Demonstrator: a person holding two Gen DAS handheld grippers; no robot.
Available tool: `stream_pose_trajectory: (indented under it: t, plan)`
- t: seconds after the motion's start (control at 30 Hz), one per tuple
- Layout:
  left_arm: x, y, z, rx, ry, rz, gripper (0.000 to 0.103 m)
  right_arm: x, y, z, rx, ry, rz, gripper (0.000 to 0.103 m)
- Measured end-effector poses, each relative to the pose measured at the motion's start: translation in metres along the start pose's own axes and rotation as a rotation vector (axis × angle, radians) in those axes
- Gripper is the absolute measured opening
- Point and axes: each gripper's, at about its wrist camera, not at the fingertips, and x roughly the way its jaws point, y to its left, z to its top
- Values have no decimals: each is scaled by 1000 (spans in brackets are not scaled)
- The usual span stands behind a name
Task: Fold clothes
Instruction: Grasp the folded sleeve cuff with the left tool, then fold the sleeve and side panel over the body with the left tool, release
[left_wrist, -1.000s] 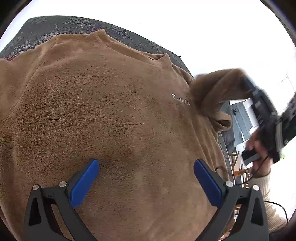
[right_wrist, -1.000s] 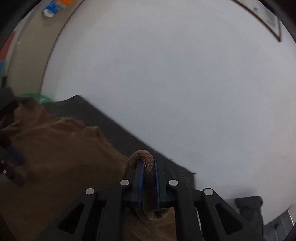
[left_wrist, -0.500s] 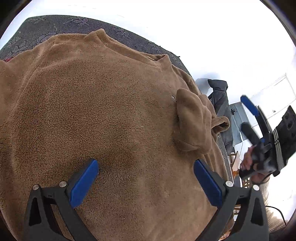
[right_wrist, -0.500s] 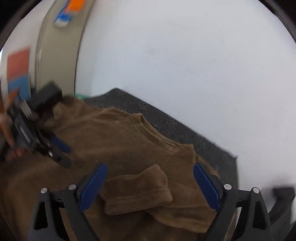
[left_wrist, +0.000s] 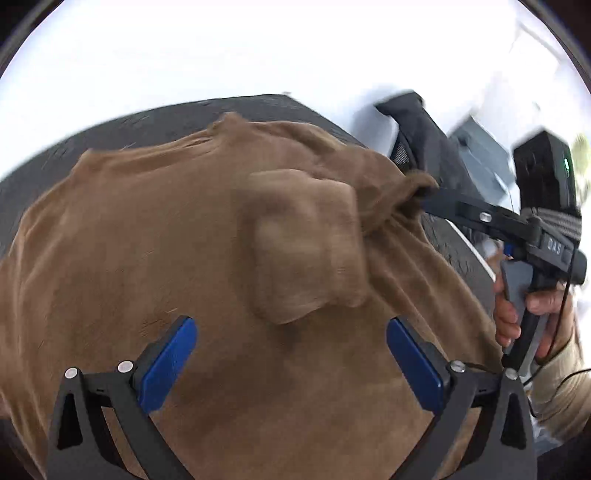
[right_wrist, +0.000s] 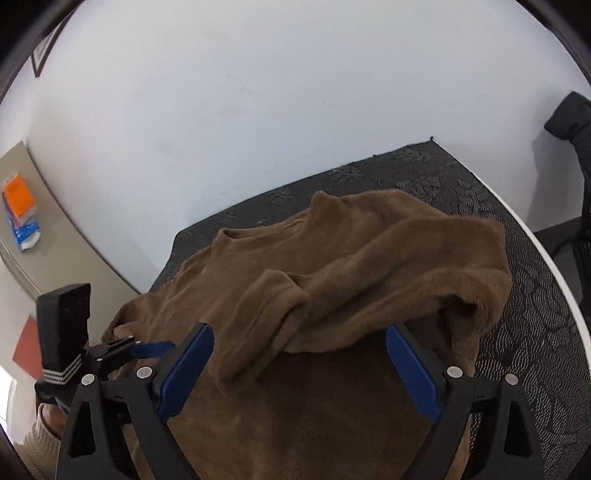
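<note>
A brown fleece sweater lies chest-up on a dark patterned mat. Its sleeve is folded in across the chest. My left gripper hovers open over the lower body of the sweater, with nothing between its blue pads. My right gripper is also open, low over the sweater, and the folded sleeve lies loose just beyond its pads. From the left wrist view, the right gripper sits at the bunched right shoulder, held by a hand. The left gripper shows at the sweater's left edge.
The mat covers a white table whose rim curves down the right side. A black chair with a dark garment stands past that edge. A white wall rises behind, and a beige board with orange and blue papers is at far left.
My right gripper let go of the sleeve, opened wide and came down toward the sweater's right shoulder. The sleeve now lies folded on the chest. My left gripper shifted sideways and rolled.
</note>
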Motion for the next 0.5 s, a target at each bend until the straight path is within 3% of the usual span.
stream_pose_trajectory:
  t: [0.1, 0.17, 0.33, 0.5]
  plan:
    - [17, -21, -2, 103, -16, 65, 102, -11, -15, -9, 36, -12, -7, 96]
    - [25, -25, 2, 125, -29, 95, 96, -14, -24, -12, 60, -29, -12, 96]
    - [39, -23, 14, 131, -21, 139, 67, -13, -34, -21, 77, -34, -35, 96]
    - [53, -15, 19, 106, 3, 176, 64, -6, -40, -31, 93, -15, -24, 96]
